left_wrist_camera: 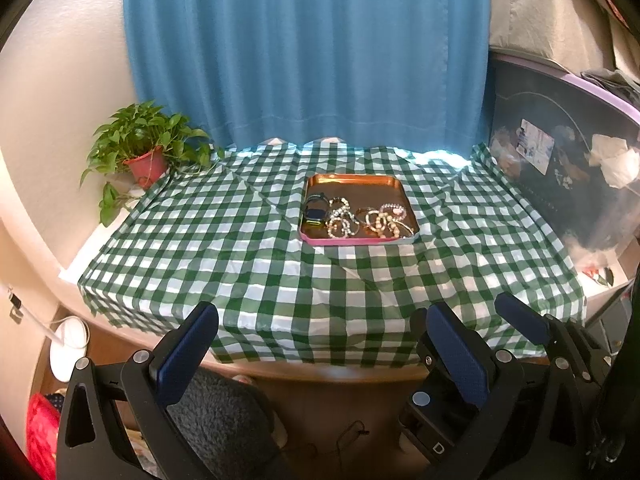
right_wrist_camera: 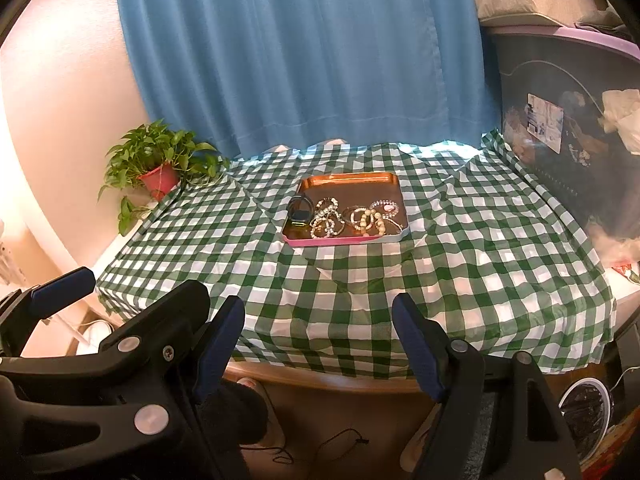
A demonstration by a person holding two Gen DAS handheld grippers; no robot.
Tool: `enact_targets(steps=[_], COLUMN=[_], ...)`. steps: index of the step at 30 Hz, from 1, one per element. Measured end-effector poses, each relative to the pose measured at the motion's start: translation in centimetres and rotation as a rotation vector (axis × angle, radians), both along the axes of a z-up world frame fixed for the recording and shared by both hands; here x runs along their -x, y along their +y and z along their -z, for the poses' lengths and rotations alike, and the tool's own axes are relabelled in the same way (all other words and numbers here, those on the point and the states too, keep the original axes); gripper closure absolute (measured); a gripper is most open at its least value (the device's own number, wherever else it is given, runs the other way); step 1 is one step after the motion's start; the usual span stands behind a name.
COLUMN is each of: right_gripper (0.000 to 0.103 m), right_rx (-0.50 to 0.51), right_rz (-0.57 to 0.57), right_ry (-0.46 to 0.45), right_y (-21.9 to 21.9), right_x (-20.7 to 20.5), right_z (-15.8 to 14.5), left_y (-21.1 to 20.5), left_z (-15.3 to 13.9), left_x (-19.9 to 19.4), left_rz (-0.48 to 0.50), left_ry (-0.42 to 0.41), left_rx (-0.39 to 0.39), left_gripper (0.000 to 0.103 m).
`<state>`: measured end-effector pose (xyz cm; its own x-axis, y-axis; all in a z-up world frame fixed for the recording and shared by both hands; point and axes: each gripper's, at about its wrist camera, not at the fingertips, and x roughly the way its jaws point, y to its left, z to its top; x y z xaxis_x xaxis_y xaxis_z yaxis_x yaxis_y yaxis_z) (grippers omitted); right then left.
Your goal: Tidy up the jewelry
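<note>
We hold both claws, left claw point(left_wrist_camera: 320, 344) and right claw point(right_wrist_camera: 318, 340), agape and empty at the table's point(left_wrist_camera: 280, 280) near edge, jewelry tray point(left_wrist_camera: 356, 242) straight ahead, neither clearly nearer

One tray point(left_wrist_camera: 356, 179), one watch point(left_wrist_camera: 315, 213), a tangle of bracelets point(left_wrist_camera: 368, 220) too knotted to count, one plant point(left_wrist_camera: 146, 140), two grippers point(left_wrist_camera: 320, 356), one curtain point(left_wrist_camera: 304, 48)

left gripper point(left_wrist_camera: 320, 348) and right gripper point(right_wrist_camera: 318, 340) side by side, angled downward, jaws wide apart, empty.
</note>
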<state>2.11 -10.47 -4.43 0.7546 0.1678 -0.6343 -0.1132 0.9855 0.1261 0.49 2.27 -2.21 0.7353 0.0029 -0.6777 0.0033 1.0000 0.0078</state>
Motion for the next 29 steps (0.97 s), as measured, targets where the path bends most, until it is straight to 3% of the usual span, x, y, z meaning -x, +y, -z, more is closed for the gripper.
enact_targets(steps=[29], right_gripper=[0.030], right_rx=[0.000], right_rz=[-0.005], right_ry=[0.012], right_y=[-0.19], right_x=[-0.08], right_z=[0.50], left_y=[0.00], left_z=[0.60], left_x=[0.22], left_rz=[-0.007], left_ry=[0.011], left_rx=[-0.007], left_gripper=[0.000])
